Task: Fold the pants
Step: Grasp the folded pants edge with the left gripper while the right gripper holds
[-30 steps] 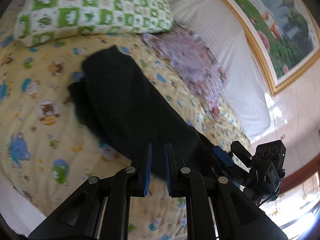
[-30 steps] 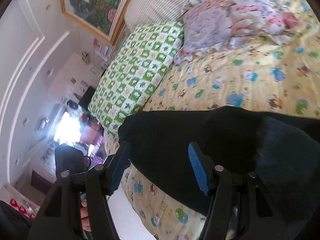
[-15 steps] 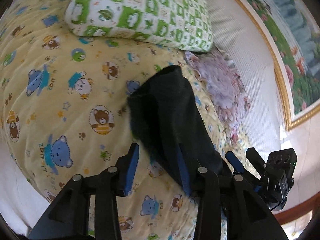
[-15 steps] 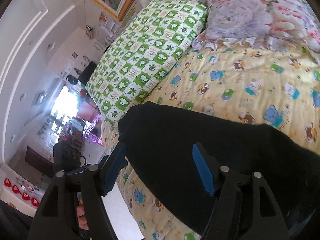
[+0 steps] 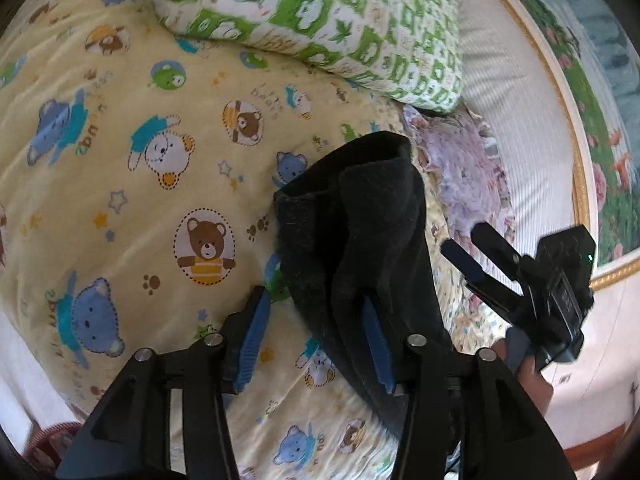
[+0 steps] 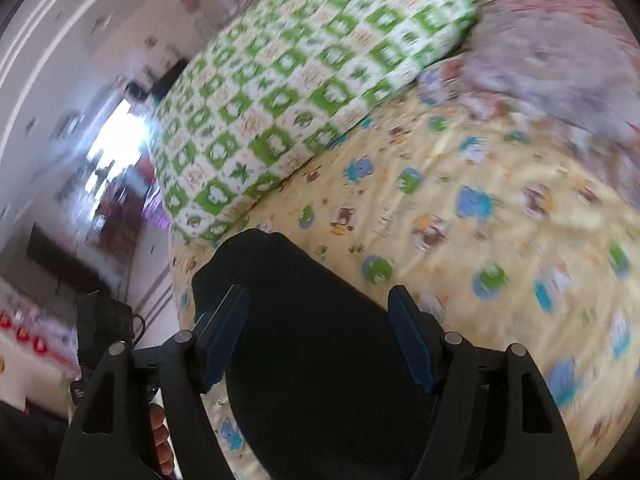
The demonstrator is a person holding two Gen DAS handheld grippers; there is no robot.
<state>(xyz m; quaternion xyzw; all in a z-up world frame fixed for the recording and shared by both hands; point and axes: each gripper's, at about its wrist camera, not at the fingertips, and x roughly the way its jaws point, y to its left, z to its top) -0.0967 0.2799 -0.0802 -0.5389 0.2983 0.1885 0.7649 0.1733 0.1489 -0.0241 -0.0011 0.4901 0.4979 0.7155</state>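
Observation:
The black pants [image 5: 360, 232] lie folded in a long strip on the yellow cartoon bedsheet [image 5: 132, 184]. My left gripper [image 5: 316, 336] is open, its jaws standing wide just above the near part of the pants, its right pad over the cloth. My right gripper [image 5: 476, 250] shows at the right of the left wrist view, open and off the pants. In the right wrist view the pants [image 6: 320, 352] lie between and under the open right gripper [image 6: 320, 332]; this view is blurred.
A green-and-white checked pillow [image 5: 320, 20] lies at the head of the bed. A crumpled lilac floral cloth [image 5: 464, 172] sits beside the pants. A striped headboard [image 5: 516, 92] and a gold-framed painting [image 5: 600, 120] stand behind. The bed edge [image 5: 16, 380] runs near left.
My left gripper opened from shut to wide and let go of the pants, which now lie shorter and folded. Both grippers drew back toward the bed edge.

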